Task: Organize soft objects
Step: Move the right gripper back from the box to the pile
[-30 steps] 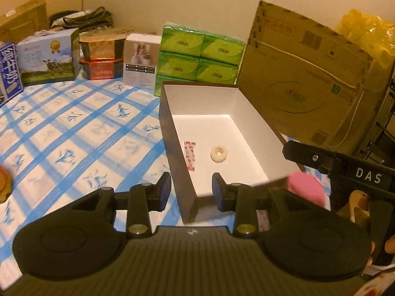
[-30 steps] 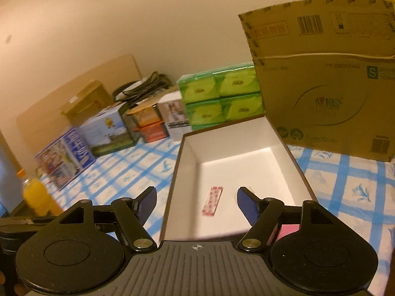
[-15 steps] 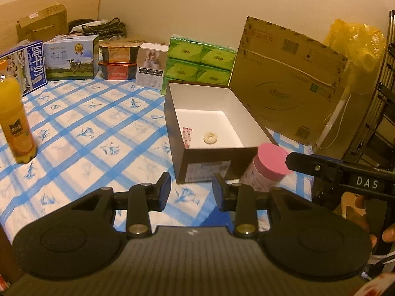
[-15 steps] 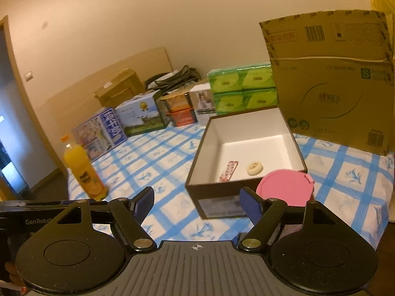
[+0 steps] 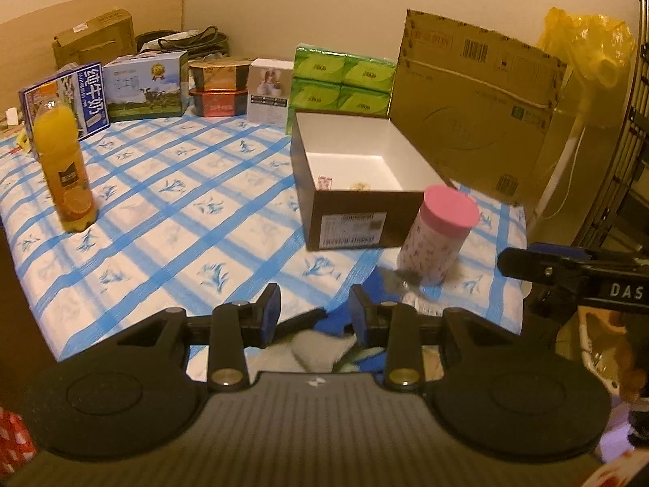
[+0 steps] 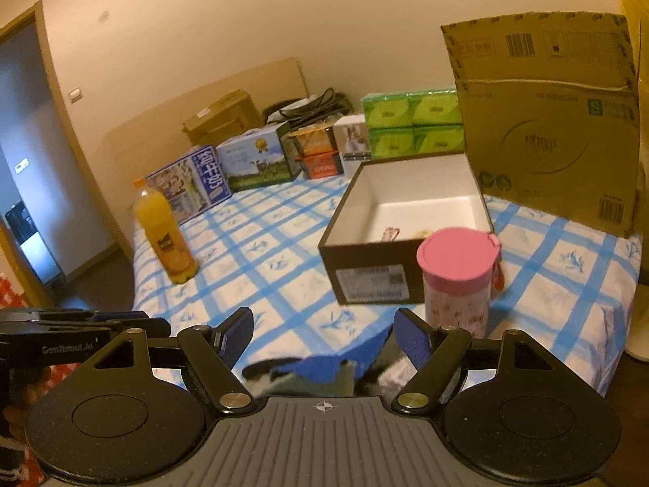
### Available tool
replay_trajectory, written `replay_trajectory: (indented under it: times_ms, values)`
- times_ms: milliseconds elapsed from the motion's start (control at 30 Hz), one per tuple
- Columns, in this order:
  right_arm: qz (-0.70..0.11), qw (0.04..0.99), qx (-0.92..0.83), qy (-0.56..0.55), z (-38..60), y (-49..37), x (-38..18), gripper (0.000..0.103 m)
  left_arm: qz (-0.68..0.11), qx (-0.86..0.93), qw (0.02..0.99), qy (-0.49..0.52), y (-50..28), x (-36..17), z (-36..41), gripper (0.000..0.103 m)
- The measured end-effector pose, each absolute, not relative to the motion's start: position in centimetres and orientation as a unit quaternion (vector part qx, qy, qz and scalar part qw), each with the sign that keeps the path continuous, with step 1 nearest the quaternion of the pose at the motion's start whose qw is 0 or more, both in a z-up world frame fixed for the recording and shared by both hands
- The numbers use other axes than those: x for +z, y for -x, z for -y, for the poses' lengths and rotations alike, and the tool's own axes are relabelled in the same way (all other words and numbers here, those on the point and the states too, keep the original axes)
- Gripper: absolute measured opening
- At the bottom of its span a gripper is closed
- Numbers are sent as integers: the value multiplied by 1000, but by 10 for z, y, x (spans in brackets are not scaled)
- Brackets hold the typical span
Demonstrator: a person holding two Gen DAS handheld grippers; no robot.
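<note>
Socks [image 5: 320,345] now show beneath both grippers' parted, empty fingers [image 6: 411,339], box farther off.

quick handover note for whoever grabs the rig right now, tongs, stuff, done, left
Left tongs: open, empty.
Right tongs: open wider, empty.
Soft pile (blue and grey cloth) lies at the bed's near edge, just ahead of both tongs.
Open box stands beyond it, holding only two small items; pink-lidded cup stands at its front right corner.
Done: no cloth in the box.
Left: probably pick up the cloth and box it.
</note>
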State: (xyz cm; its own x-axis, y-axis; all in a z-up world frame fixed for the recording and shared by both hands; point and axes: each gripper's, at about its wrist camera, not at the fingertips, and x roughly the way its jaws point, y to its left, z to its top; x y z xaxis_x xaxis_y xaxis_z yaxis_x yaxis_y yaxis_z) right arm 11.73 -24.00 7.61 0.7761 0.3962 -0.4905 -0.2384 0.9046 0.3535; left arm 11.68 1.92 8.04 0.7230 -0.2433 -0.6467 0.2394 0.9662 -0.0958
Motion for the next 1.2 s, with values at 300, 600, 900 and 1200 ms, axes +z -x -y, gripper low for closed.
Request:
replay_trajectory:
  times_ms: [300,600,900,1200]
  values:
    - [-310,927,166,-134,251,-87,63,76,-364,-119,924,2,-92,70,-27,32]
    - [-331,923,155,-115,256,-74,45,76,-380,-108,919,-8,-80,55,-31,33]
    - [-358,915,158,-96,249,-71,22,76,-399,-104,911,-10,-78,41,-33,33]
    - [-376,908,169,-75,234,-78,5,76,-413,-103,905,-11,-85,27,-32,34]
